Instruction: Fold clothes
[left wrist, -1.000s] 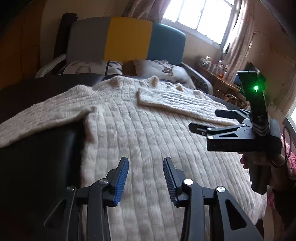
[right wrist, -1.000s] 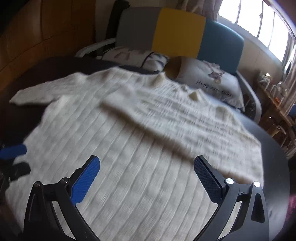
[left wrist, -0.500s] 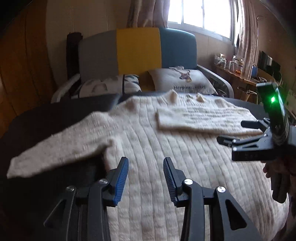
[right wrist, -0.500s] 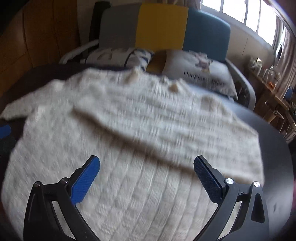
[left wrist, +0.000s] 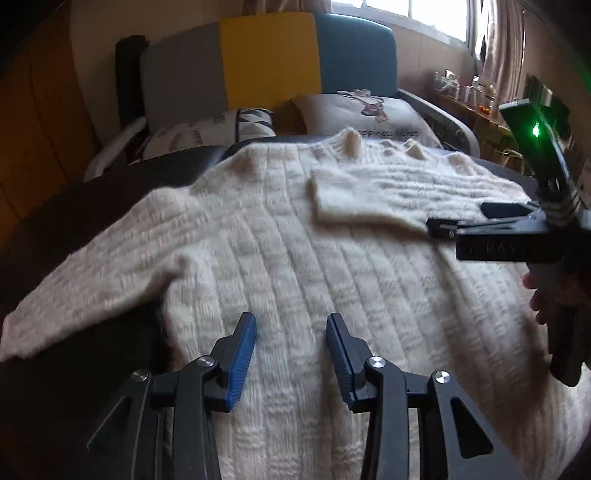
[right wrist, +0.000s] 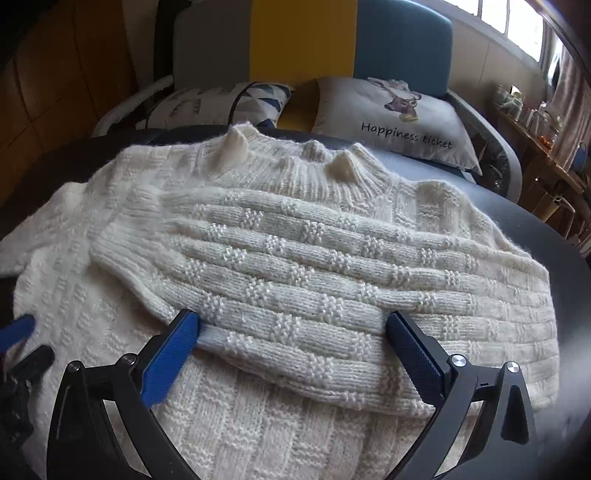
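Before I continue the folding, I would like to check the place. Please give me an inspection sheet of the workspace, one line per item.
Surface: dark table, mostly covered by the garment.
Job's things: cream knit sweater lying flat; one sleeve folded across the chest, the other sleeve spread out over the table.
Clutter: nothing seen on the table.
Grippers: left gripper open, above the sweater's body; right gripper open wide, its fingers either side of the folded sleeve; contact cannot be told.
Cables: dark cord over the patterned cushion.
Surroundings: grey, yellow and blue sofa, "Happiness ticket" pillow, window, shelf with jars.
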{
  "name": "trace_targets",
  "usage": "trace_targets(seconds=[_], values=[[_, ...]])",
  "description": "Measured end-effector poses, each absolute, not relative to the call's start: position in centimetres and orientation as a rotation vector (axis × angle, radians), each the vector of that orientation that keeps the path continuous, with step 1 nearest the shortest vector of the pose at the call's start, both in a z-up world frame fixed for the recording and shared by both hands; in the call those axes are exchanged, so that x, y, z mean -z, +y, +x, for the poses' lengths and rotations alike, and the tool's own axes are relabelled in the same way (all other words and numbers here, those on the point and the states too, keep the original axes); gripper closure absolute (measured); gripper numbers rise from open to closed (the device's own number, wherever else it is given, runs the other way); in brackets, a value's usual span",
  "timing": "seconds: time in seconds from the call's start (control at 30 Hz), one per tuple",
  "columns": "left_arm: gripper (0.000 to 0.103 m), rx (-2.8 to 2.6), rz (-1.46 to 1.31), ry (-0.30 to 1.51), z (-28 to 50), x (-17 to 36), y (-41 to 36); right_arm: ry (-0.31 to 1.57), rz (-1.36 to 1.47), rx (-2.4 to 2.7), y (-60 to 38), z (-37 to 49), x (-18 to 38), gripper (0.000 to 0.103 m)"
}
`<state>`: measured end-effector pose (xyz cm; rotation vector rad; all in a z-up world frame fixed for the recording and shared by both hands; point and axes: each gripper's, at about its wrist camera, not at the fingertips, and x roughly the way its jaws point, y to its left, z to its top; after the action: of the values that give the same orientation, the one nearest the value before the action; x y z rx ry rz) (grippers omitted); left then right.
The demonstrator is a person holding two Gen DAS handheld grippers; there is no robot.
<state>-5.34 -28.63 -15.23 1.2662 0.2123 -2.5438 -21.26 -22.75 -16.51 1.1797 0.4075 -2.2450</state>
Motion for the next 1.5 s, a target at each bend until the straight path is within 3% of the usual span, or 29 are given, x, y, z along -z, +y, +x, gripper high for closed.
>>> trace_targets(seconds=[0.27,0.53,0.9,0.97,1.03,1.23,1.4,1.5], values=[[0.063,2.635,1.252,0.552,-11.6,12.8,-35.1,0.423,1.044,2.238,-23.5,-22.7,12.1,0.000],[0.058,2.705,1.489,0.752,-18.3,16.5,-36.3,0.429,1.100,2.205,-23.3,-24.5,14.7,0.000],[0.060,2.854,1.541,0.643,-21.9,17.4,-35.0,0.418,1.079,2.198,-22.2,-24.1,15.5,0.000],[0.092,2.841,1.512,0.608,-21.6,17.3,-34.9,0.432,1.064,2.206,-22.1,-24.0,15.1,0.000],[0.096,2.822,1.471,0.570,-21.2,17.2,-34.9,0.450,1.047,2.215,-22.1,-23.9,14.7,0.000],[0.096,2.757,1.352,0.461,-20.1,16.9,-34.6,0.473,1.045,2.246,-22.2,-24.2,14.4,0.000],[0.080,2.728,1.317,0.442,-20.0,16.6,-34.4,0.430,1.117,2.229,-22.1,-25.1,15.6,0.000],[0.079,2.751,1.233,0.517,-19.0,15.2,-34.8,0.412,1.072,2.235,-21.8,-24.5,14.5,0.000]])
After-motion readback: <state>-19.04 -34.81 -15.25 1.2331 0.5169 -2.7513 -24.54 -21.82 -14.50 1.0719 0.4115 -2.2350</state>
